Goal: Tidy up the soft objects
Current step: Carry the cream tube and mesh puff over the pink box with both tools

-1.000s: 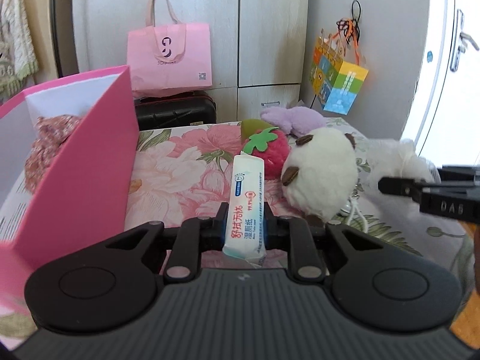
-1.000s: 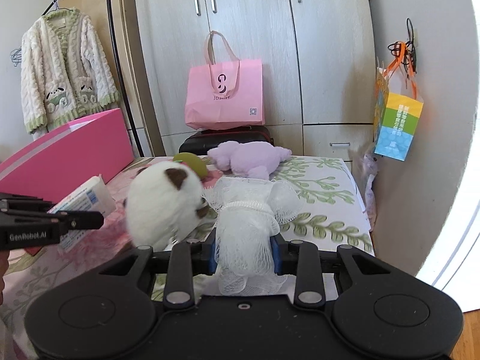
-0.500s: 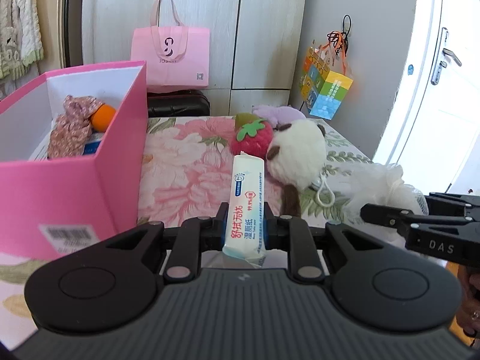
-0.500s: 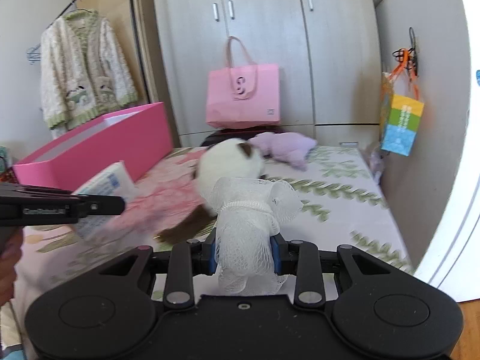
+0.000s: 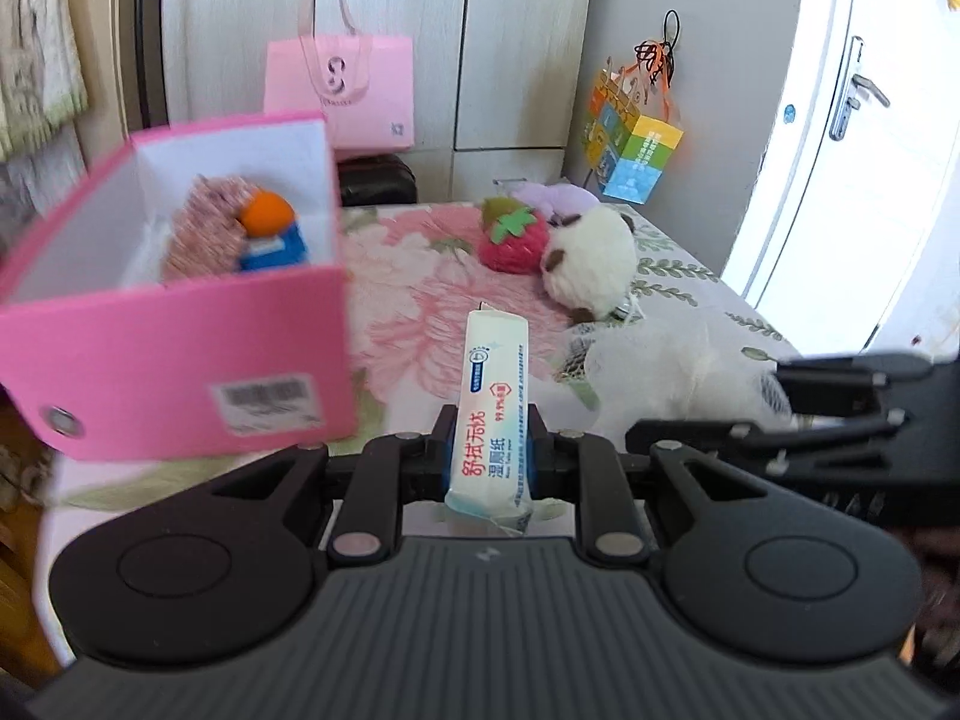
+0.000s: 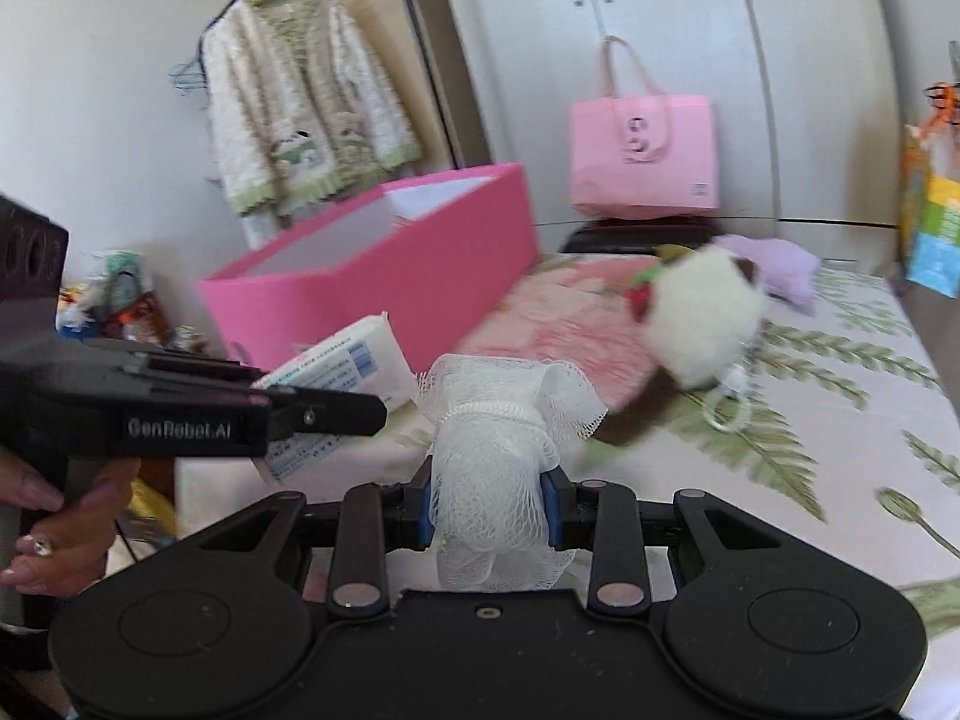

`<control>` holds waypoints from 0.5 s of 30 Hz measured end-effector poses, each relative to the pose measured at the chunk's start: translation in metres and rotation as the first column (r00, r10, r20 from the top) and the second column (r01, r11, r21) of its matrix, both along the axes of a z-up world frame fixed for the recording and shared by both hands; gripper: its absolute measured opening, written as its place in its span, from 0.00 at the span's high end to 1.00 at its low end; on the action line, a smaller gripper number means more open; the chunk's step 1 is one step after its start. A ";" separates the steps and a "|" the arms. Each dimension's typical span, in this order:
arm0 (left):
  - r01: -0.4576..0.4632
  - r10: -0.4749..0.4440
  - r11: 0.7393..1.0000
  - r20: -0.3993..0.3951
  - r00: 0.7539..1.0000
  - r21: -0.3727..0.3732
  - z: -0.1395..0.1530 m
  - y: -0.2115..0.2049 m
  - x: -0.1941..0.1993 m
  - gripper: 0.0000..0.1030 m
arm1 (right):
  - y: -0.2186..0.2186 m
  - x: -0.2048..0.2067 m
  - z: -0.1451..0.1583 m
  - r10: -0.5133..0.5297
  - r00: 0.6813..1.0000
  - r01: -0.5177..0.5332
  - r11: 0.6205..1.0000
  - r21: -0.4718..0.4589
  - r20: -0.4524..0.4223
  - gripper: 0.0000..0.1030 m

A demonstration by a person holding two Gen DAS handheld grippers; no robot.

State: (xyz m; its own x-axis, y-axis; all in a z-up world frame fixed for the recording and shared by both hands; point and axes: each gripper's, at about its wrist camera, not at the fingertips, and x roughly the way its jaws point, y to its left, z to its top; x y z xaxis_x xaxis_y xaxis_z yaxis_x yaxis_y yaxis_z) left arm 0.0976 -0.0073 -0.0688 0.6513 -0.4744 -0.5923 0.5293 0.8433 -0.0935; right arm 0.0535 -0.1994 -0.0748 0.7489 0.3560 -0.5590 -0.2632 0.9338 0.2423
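Left claw (image 5: 489, 459): clamped on the lower part of a wipes pack (image 5: 493, 402), held upright above the bed, just right of the pink box (image 5: 180, 354).
Right claw (image 6: 491, 507): pinched around a white mesh sponge (image 6: 501, 450), carried above the bed's near edge, top frills flaring over the pads.
Wipes pack: soft, slightly squashy, probably light; slick plastic film, so likely to slide if squeezed weakly; best held across the flat middle, clear of the crimped end.
Mesh sponge: very light and springy; collapses under pressure, so a grip at the tied waist looks safest; loose net could snag on a pad at release.
Pink box: open-topped, already holding a floral cloth bundle (image 5: 201, 234), an orange ball (image 5: 267, 210) and something blue; free room seems to remain at the near side.
Still on the bed (image 5: 420, 276): 1 strawberry plush (image 5: 513, 234), 1 white plush (image 5: 591, 264) with brown ears, 1 purple plush (image 5: 558, 195) behind, all touching or nearly so.
Plush handling: bulky, yielding, light; deep pinch into the body advisable, not the ring loop.
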 end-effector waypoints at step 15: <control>-0.071 0.072 0.997 0.051 0.996 -0.022 0.067 0.074 0.028 0.82 | 0.074 0.048 0.072 0.221 0.970 -0.222 0.975 0.001 0.096 0.63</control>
